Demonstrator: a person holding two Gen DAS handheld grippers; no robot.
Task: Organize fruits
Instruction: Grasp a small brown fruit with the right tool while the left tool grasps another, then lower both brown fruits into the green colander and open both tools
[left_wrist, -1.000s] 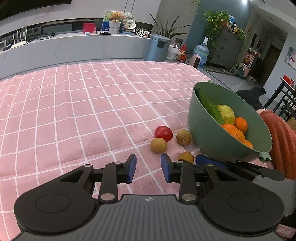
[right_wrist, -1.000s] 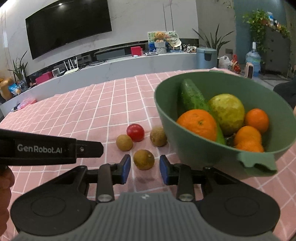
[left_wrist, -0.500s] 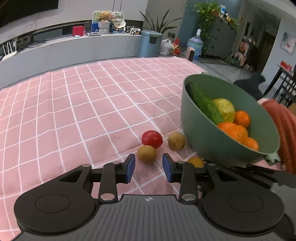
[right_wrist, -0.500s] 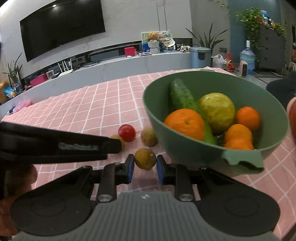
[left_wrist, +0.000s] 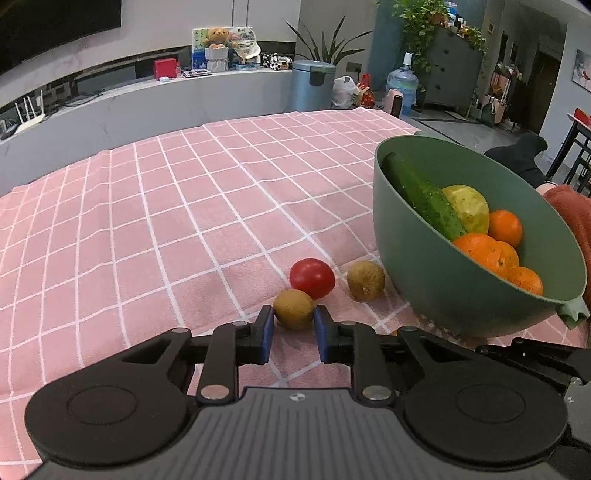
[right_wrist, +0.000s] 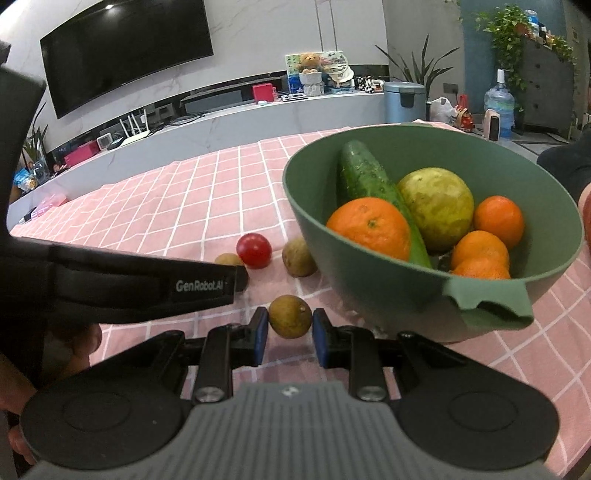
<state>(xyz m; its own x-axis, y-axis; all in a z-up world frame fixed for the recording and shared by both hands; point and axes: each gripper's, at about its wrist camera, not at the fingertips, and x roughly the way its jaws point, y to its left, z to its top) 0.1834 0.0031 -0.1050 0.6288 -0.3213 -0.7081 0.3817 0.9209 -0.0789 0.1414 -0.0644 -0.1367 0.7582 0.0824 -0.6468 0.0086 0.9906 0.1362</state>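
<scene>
A green bowl holds a cucumber, a yellow-green fruit and several oranges. On the pink checked cloth beside it lie a red tomato and three brown round fruits. My left gripper is open with one brown fruit between its fingertips. My right gripper is open around another brown fruit. The third brown fruit rests by the bowl wall.
The left gripper's body crosses the right wrist view from the left. The pink checked tablecloth stretches far and left. A person's red sleeve is at the right behind the bowl. A grey counter runs beyond the table.
Both grippers have moved forward and down. Each now has a brown fruit between its fingertips, where before the fruits lay ahead of them.
</scene>
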